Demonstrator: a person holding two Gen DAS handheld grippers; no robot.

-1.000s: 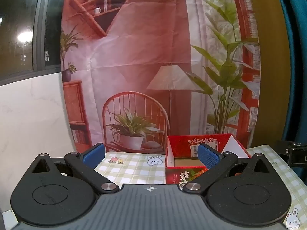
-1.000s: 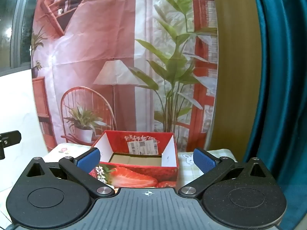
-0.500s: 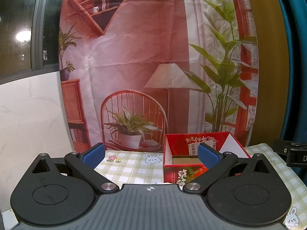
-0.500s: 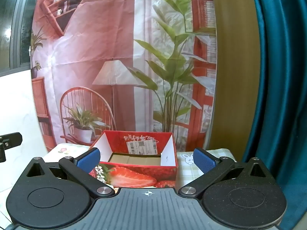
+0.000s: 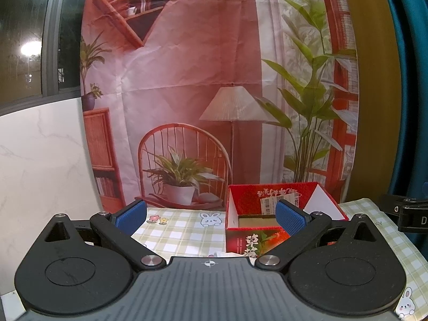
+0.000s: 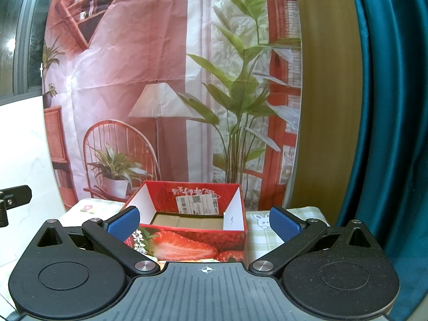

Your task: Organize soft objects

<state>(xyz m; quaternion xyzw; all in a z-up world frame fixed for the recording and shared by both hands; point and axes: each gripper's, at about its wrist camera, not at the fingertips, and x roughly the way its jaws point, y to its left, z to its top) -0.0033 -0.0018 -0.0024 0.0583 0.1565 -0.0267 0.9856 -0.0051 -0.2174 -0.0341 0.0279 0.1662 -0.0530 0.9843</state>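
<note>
A red cardboard box (image 5: pixel 242 206) printed with strawberries stands open-topped on a green checked tablecloth (image 5: pixel 182 230); its brown floor shows nothing inside. In the right wrist view the same box (image 6: pixel 198 243) sits straight ahead, close to the fingers. My left gripper (image 5: pixel 210 218) is open, held level above the cloth, its right blue pad (image 5: pixel 290 220) in front of the box. My right gripper (image 6: pixel 204 220) is open too, its pads either side of the box's width. A scrap of something white (image 5: pixel 224 254) shows just before the box. No soft object is clearly in view.
A printed backdrop (image 5: pixel 214 93) of a chair, lamp and plants hangs right behind the table. A white marble wall (image 5: pixel 40 174) is at the left, a teal curtain (image 6: pixel 388 133) at the right. The other gripper's black body (image 5: pixel 404 214) shows at the right edge.
Both grippers have risen or tilted a little, so the box and cloth sit slightly lower and farther in view. Both stay open.
</note>
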